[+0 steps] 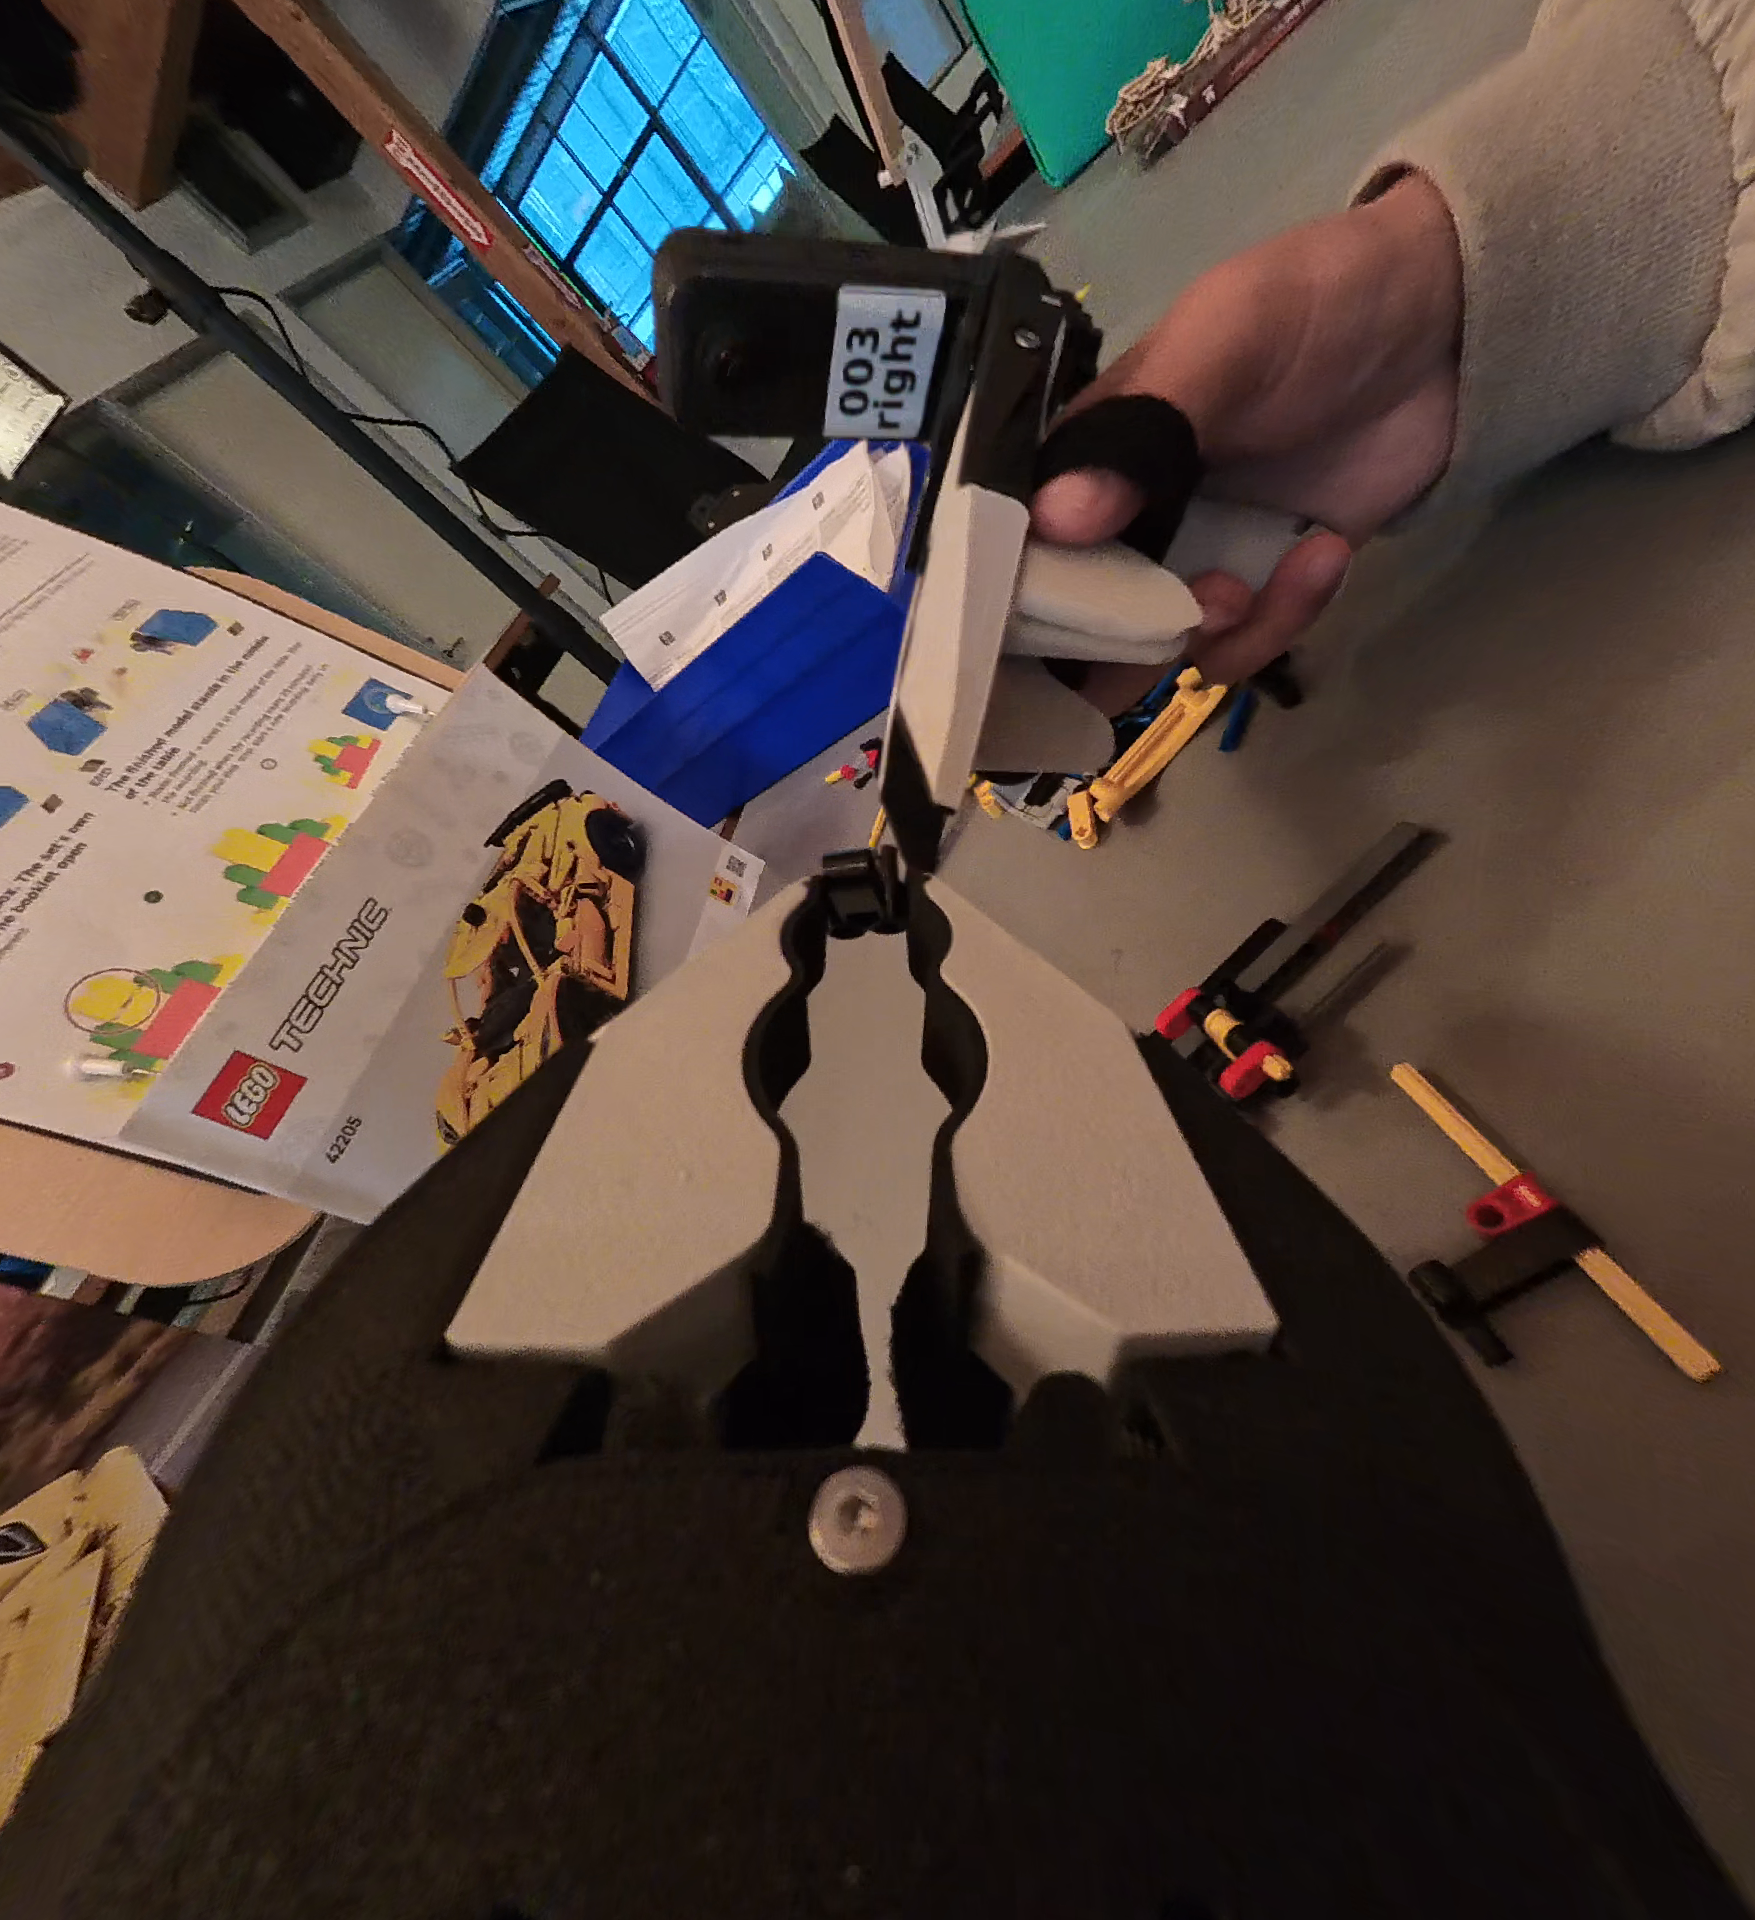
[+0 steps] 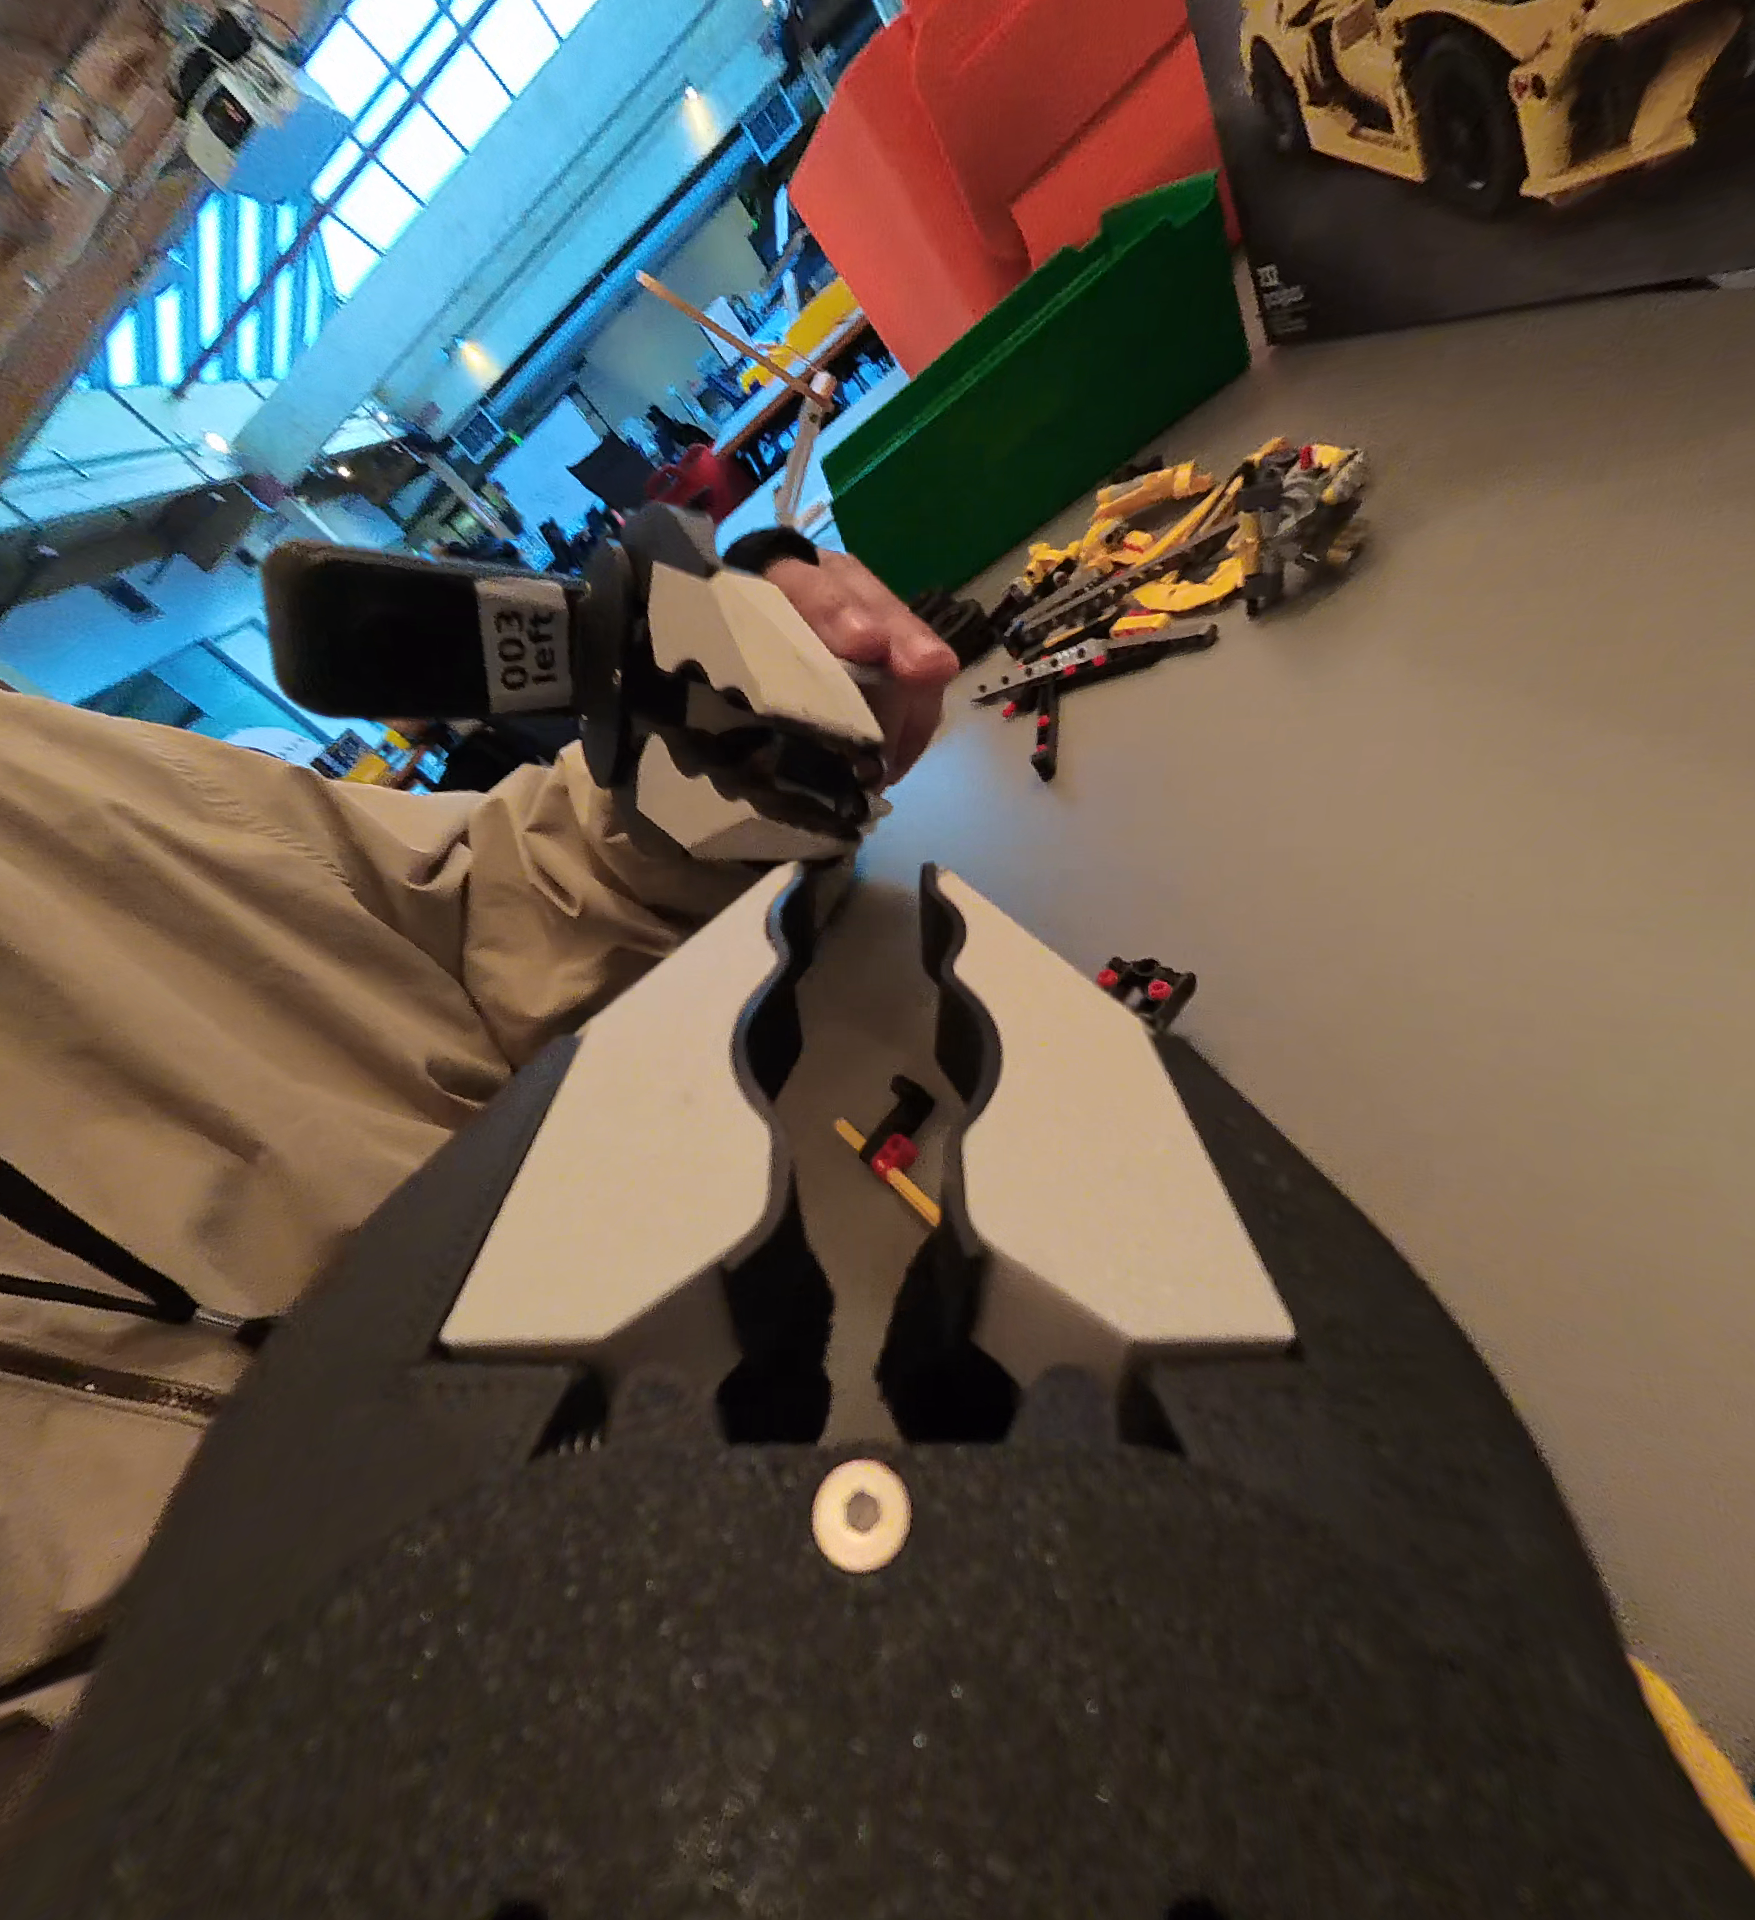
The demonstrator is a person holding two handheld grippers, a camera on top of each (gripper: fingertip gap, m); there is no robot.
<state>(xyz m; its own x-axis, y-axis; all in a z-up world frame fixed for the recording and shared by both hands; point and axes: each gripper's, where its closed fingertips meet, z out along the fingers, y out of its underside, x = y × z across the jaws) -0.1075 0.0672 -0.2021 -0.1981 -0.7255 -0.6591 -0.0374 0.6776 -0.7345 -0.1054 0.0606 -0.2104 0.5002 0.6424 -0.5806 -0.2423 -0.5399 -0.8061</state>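
The left gripper (image 1: 865,896) is pinched on a small black connector piece (image 1: 857,891), held at the very tips of its two grey fingers (image 1: 686,1122). The piece sits upright between the tips, raised clear of the grey table (image 1: 1475,727).

The right gripper (image 1: 920,821) meets the left one tip to tip. In the left wrist view its fingers come down from above and end just beside the black connector piece; whether they touch it cannot be told. In the right wrist view the right gripper (image 2: 862,883) has its fingers parted, with a clear gap between the tips and nothing held between them. A hand (image 1: 1299,416) in a beige sleeve grips its handle.

Through the gap between the right gripper's fingers, a tan axle with a red bush and a black connector (image 2: 888,1153) lies flat on the table, below the fingers and apart from them. The same axle assembly (image 1: 1538,1226) shows in the left wrist view, to the right of the left gripper. A black beam with red and yellow pins (image 1: 1257,1008) lies near it.

A partly built yellow and black model (image 2: 1185,540) lies farther along the table, in front of a green bin (image 2: 1039,395). A blue bin (image 1: 759,675) holding white paper stands beyond the two grippers. A printed instruction booklet (image 1: 416,977) lies to the left, overlapping a larger printed sheet (image 1: 73,779).
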